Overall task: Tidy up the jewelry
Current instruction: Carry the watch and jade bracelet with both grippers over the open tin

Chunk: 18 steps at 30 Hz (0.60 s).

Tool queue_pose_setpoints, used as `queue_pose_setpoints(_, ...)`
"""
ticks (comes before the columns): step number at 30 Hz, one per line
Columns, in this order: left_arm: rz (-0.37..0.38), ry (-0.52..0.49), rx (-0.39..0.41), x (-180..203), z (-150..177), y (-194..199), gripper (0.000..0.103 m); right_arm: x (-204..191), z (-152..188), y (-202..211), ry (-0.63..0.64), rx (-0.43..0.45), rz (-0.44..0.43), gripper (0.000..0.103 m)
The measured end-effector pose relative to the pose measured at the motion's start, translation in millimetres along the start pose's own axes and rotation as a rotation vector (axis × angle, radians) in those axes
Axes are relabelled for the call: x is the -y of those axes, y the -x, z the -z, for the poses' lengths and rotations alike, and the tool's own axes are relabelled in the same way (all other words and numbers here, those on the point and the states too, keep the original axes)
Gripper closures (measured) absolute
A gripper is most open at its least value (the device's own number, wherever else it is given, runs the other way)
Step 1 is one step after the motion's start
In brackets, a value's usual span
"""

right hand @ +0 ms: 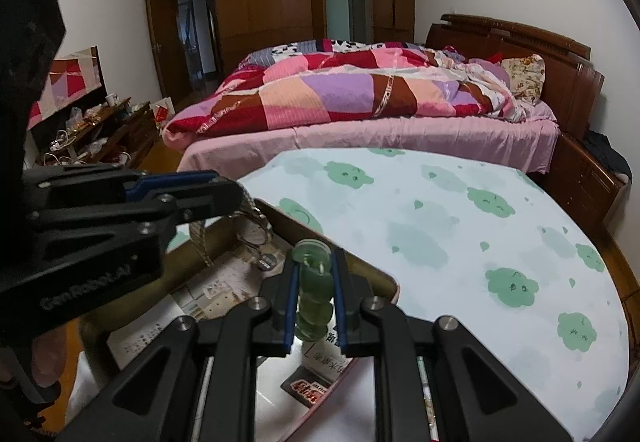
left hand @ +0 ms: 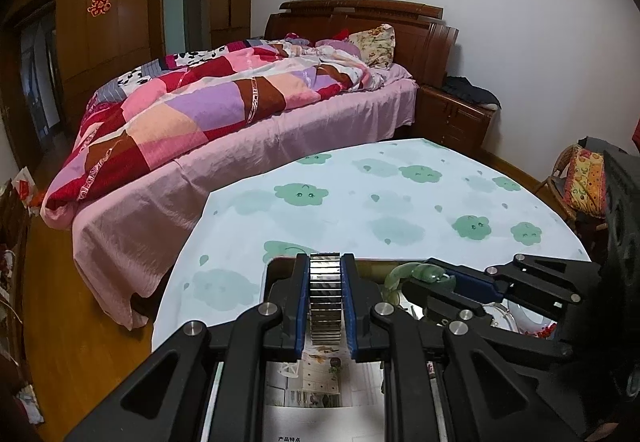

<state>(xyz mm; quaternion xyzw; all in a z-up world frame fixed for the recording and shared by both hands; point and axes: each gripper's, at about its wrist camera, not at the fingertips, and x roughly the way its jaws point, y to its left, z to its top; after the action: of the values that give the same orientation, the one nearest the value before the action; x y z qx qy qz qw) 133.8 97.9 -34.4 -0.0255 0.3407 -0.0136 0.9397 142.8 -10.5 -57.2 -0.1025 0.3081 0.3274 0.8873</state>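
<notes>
My left gripper (left hand: 325,262) is shut on a silver metal watch band (left hand: 325,294), held upright above a shallow tray (left hand: 280,262) lined with printed paper. In the right wrist view the left gripper (right hand: 236,197) holds the silver watch (right hand: 254,230) over the tray's far corner. My right gripper (right hand: 314,254) is shut on a green jade bead bracelet (right hand: 314,302) above the tray (right hand: 372,266). In the left wrist view the right gripper (left hand: 420,274) shows at the right with the green bracelet (left hand: 400,276) in it.
The tray sits on a round table with a white cloth printed with green clouds (right hand: 480,242). A bed with a patchwork quilt (right hand: 360,89) stands behind it. A cluttered wooden sideboard (right hand: 92,129) is at the left, a wicker chair (left hand: 576,181) at the right.
</notes>
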Motion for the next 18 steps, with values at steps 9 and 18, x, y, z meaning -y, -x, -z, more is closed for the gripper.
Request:
queue_pose_setpoints(9, -0.017, -0.005, -0.032, -2.5, 0.8, -13.7, 0.088, 0.7, 2.9, -13.1, 0.001, -0.04, 0.016, 0.086)
queue_pose_setpoints(18, -0.038, -0.015, -0.066, -2.3, 5.1, -22.3, 0.088, 1.6, 3.1, -20.3, -0.002, -0.067, 0.029, 0.085)
